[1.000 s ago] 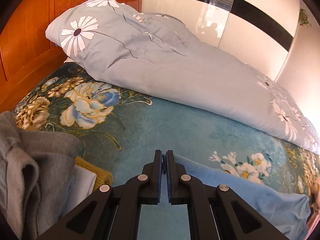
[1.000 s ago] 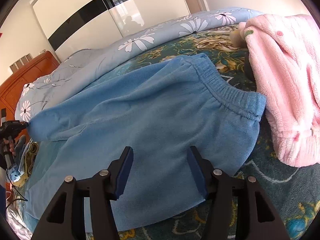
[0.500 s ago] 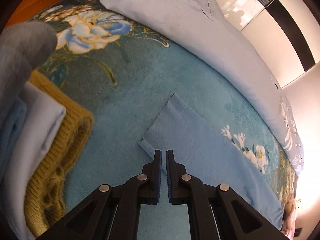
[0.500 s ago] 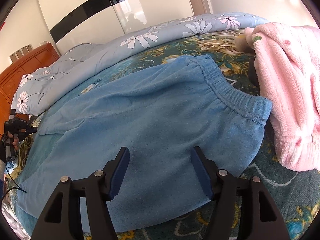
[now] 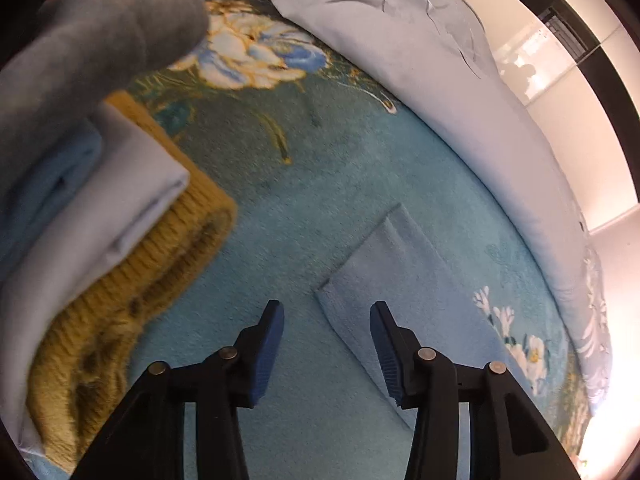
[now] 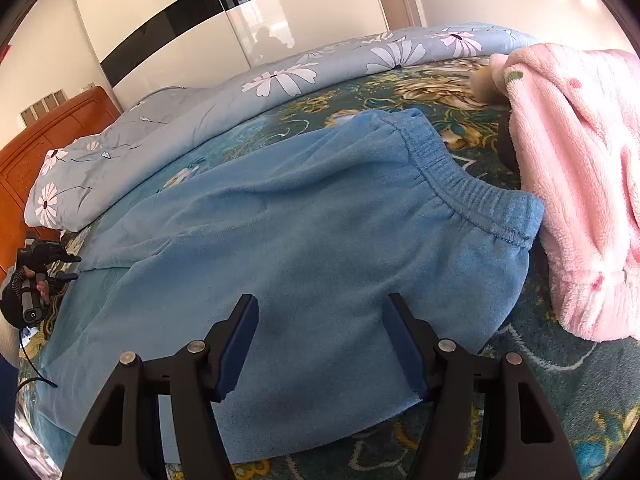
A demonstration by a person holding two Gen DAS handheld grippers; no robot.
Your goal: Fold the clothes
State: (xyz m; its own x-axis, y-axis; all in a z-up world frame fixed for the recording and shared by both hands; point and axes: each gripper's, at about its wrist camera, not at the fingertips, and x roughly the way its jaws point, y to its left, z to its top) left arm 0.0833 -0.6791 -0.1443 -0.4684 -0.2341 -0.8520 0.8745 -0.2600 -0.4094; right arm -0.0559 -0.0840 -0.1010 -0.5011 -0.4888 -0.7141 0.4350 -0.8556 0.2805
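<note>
Lying flat on bed (image 6: 540, 380): blue trousers (image 6: 320, 240). Left tongs (image 5: 326, 332) spread, empty, over leg cuff (image 5: 360, 280); right tongs (image 6: 320, 336) spread, empty, near waistband (image 6: 472, 192). Risk: pinching one layer only, skewing fold.

Floral teal bedspread (image 5: 360, 184), daisy-print grey-blue duvet (image 6: 248, 92) along it; orange wooden headboard (image 6: 48, 136), glossy wardrobe doors (image 6: 224, 36)

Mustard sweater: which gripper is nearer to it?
Left. The left gripper hangs open just beside the mustard sweater, over the trouser cuff. The right gripper is open near the waistband, the far end.
</note>
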